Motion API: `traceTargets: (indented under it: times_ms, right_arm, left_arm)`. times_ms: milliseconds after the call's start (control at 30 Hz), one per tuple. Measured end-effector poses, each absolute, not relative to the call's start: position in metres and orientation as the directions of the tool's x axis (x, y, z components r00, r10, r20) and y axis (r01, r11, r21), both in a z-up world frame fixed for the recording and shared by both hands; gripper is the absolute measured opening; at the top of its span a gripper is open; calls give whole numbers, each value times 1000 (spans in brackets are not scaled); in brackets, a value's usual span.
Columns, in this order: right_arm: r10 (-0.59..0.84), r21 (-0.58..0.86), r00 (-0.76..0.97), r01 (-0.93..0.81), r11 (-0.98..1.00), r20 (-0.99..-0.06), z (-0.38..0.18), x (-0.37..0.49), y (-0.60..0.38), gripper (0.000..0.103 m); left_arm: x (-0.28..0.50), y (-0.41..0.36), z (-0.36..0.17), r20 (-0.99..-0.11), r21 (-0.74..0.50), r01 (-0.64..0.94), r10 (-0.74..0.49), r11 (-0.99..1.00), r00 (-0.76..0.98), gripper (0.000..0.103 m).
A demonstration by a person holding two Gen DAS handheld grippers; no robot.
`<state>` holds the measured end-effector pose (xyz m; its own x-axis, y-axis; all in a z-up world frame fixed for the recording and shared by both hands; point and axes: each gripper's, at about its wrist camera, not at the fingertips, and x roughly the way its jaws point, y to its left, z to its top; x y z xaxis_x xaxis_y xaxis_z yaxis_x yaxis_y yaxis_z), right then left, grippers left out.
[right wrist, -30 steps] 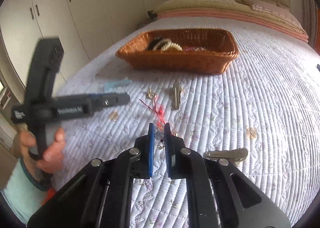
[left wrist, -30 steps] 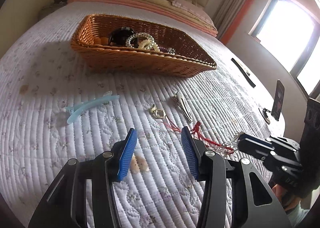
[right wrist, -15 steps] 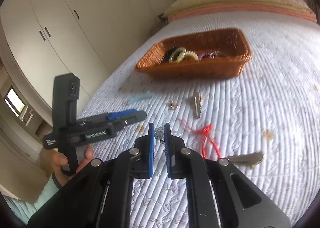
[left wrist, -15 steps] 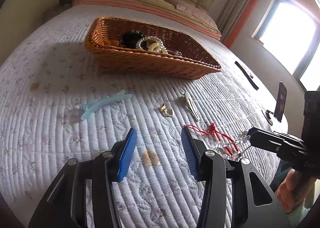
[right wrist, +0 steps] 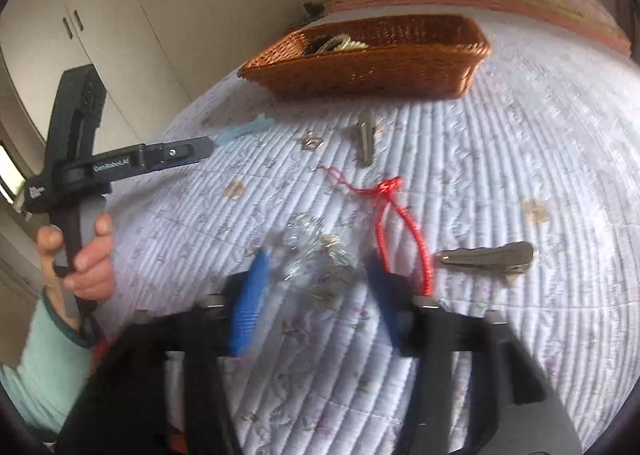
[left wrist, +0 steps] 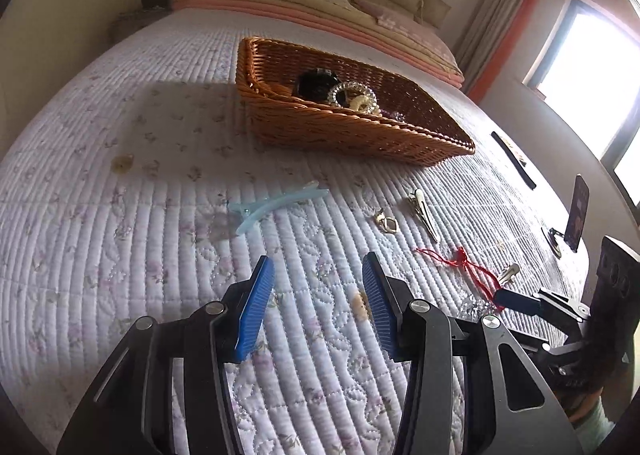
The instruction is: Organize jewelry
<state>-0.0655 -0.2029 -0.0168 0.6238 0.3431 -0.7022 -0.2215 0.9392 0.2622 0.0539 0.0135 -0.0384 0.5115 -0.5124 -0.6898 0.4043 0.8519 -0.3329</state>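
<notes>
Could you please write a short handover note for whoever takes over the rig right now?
Right gripper: open; its jaws have just been opening, with the crystal-and-red-cord bracelet lying on the quilt between them, not gripped.
Left gripper: open, empty, above the quilt.
Done: a few pieces are already in the basket.
Left: bracelet, blue hair clip, small gold clasp and two metal clips remain on the quilt.
</notes>
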Motion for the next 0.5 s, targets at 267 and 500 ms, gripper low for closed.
traceTargets:
  times_ms: [267, 500]
  right_arm:
    - [324, 196, 621, -267, 944, -714, -22, -69, -185, 50]
    - [221, 91, 637, -231, 969, -738, -28, -58, -175, 29]
  left_arm:
    - [57, 8, -35, -697, -284, 423, -488, 861, 526, 44]
    - [64, 12, -34, -701, -277, 417, -479, 866, 529, 44]
